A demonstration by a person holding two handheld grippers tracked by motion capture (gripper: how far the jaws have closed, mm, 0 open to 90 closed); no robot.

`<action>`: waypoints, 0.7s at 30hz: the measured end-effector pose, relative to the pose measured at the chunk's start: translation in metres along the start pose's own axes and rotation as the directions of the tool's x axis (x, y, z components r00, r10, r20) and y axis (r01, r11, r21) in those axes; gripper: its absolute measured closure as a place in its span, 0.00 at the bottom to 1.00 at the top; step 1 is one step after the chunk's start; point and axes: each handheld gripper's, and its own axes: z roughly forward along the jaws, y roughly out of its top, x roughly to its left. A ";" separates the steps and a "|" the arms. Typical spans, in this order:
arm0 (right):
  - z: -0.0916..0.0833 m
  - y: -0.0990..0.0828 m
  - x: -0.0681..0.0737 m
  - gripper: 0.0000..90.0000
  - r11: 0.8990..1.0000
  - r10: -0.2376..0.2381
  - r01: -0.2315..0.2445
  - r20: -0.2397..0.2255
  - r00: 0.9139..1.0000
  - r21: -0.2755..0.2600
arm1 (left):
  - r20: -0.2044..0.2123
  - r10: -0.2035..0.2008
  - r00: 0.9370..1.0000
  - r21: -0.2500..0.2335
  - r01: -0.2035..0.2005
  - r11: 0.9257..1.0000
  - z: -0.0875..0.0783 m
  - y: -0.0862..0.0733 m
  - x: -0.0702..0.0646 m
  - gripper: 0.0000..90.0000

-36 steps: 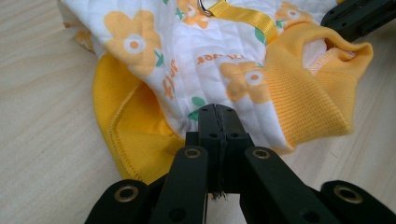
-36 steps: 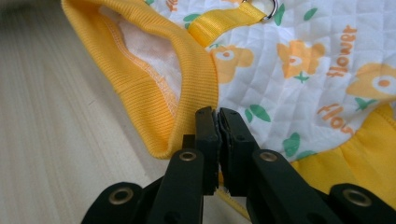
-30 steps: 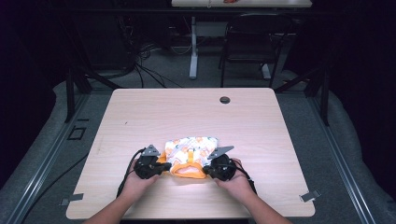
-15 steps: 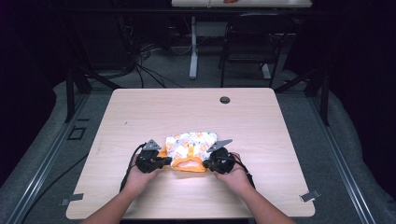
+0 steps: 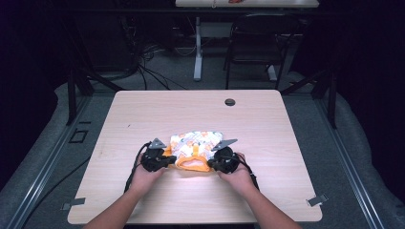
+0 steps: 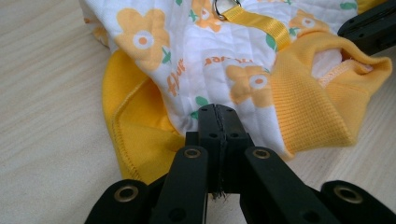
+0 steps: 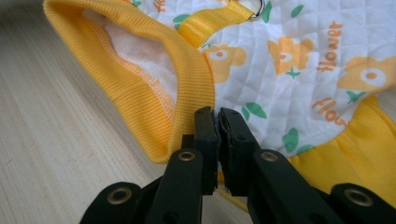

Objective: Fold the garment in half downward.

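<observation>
So we've got a small quilted garment [image 5: 196, 149], white with orange flowers and yellow ribbed trim, lying near the near-middle of the table [image 5: 143, 114]. It looks soft, light and floppy to us, so it'll sag and bunch wherever it isn't held. The ribbed neck opening [image 7: 154, 88] and hem seem the sturdiest spots to pinch; the strap with its metal ring [image 6: 224, 5] looks slippery. Our left gripper [image 6: 218, 122] is clamped on the quilted edge, and our right gripper [image 7: 218, 122] is pinched onto fabric beside the collar.
</observation>
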 end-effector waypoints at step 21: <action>-0.043 -0.003 0.021 0.84 0.992 -0.065 0.069 0.035 0.997 -0.103 | 0.040 0.012 0.999 -0.098 -0.008 0.995 -0.053 -0.002 -0.017 0.79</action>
